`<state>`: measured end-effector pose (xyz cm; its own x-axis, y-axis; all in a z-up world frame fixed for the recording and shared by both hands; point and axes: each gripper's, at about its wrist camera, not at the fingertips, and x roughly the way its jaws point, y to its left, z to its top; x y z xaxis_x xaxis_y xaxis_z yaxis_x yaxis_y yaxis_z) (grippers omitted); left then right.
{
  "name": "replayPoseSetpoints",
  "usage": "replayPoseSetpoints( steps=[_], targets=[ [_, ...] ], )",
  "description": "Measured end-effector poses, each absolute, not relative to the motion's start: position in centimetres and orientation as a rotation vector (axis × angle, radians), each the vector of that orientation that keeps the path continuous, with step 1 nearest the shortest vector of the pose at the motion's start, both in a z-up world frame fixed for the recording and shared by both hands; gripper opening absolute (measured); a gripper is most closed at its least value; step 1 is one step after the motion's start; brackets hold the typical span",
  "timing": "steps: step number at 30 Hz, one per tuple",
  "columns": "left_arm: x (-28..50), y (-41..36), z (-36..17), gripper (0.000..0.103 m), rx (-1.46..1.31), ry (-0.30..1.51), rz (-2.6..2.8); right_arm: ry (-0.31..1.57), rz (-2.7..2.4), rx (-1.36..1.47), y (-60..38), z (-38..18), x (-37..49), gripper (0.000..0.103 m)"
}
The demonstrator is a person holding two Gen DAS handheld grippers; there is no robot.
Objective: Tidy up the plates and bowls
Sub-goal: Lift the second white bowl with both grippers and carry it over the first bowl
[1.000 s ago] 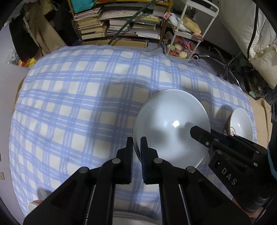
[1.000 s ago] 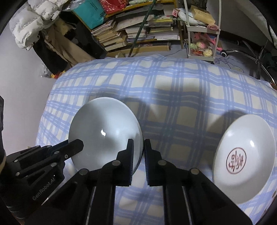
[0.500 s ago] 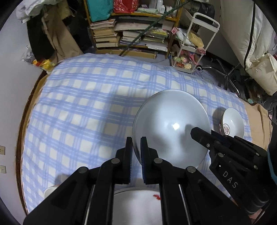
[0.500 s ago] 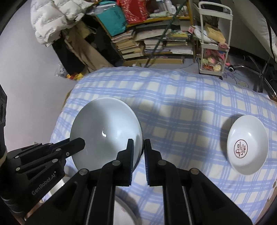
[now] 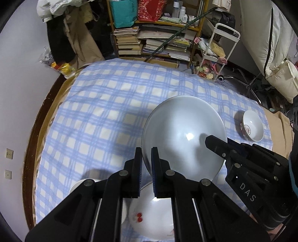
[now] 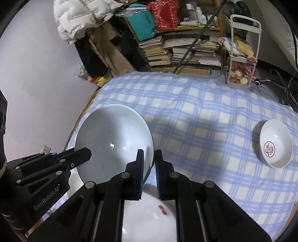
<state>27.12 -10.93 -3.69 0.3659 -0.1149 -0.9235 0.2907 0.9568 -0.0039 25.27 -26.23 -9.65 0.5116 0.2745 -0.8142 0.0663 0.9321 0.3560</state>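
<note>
White dish (image 5: pixel 152 219) under the held plate (image 5: pixel 184 137) mostly hidden, its red mark (image 5: pixel 138 217) unreadable

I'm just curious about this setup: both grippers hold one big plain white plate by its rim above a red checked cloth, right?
Not quite: the cloth is blue checked, not red, as the right wrist view shows. Both the left gripper and right gripper do hold the big plain white plate by its rim.

It was a cluttered home room: beyond the fingers stood a shelf (image 5: pixel 154 42) piled with books, a white trolley (image 6: pixel 242 54) of oddments beside it, a puffer jacket (image 6: pixel 78 16) hung left, and a checked cloth (image 5: pixel 111 104) covering the surface.
</note>
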Motion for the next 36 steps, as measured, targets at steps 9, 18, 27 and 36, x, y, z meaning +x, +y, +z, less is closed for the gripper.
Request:
replayPoseSetpoints(
  steps=[9,18,27,36],
  targets=[
    [24.4,-6.2,-2.4,0.008,0.173,1.135,-0.222,1.027,0.165,0.309,-20.9,-9.3,23.2,0.013],
    [22.6,-1.6,-1.3,0.008,0.134,1.103,-0.186,1.009,0.204,0.311,-17.0,-8.6,21.4,0.013],
    [20.9,3.6,-1.9,0.008,0.071,1.108,-0.157,1.005,0.247,0.267,-12.0,-8.6,20.5,0.013],
    [20.1,7.6,-3.3,0.008,0.026,1.120,-0.137,1.033,0.272,0.234,-8.3,-10.0,20.1,0.013]
  ],
)
